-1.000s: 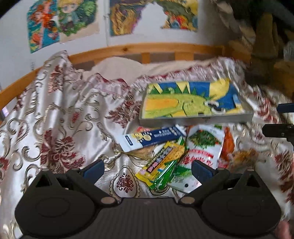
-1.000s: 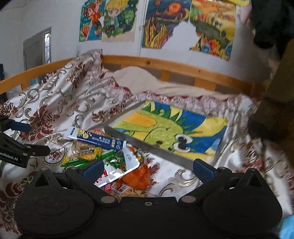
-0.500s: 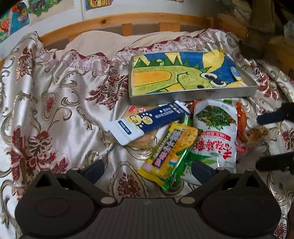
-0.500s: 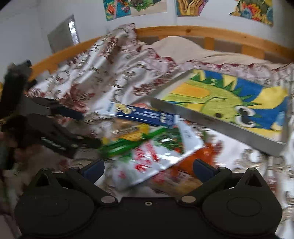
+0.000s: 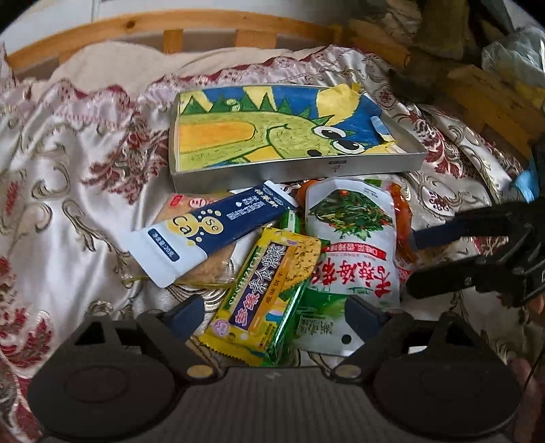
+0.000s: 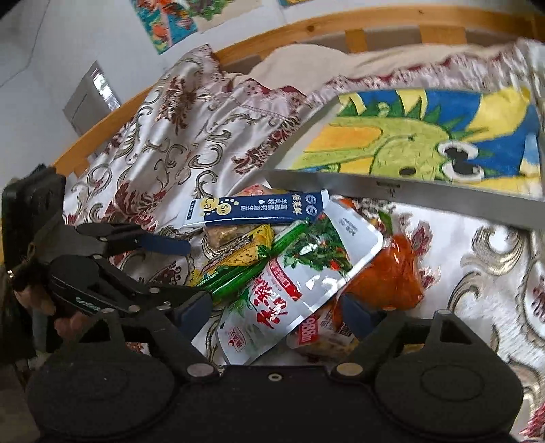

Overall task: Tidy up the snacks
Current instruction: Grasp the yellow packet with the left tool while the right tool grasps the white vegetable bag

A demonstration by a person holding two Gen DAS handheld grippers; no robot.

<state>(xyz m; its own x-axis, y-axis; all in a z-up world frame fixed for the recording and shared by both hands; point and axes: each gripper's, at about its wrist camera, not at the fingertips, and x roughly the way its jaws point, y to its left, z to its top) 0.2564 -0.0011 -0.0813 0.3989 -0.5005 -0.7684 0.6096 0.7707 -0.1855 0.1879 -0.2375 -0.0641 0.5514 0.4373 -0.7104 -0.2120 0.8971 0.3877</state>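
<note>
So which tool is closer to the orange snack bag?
Right. The right tool hangs just over the orange snack bag, whose edge lies between its fingers. The left tool sits farther off, over the yellow-green packet.

A bed with a wooden rail [image 5: 218, 22] carries everything, spread with a shiny cream bedcover [image 5: 85, 191] patterned in red flowers and gold scrolls. A shallow metal tray [image 5: 296, 168], lined with a green dragon drawing, lies flat on the cover. Just in front of the tray's near wall sits a loose heap of snack packets: a navy and white sachet [image 5: 204, 231] at the tray's left corner, a yellow cracker pack [image 5: 262, 300] nearer still, a white pouch [image 5: 354, 245] printed with greens beside it, and an orange bag [image 6: 385, 276] on the pouch's far side.
</note>
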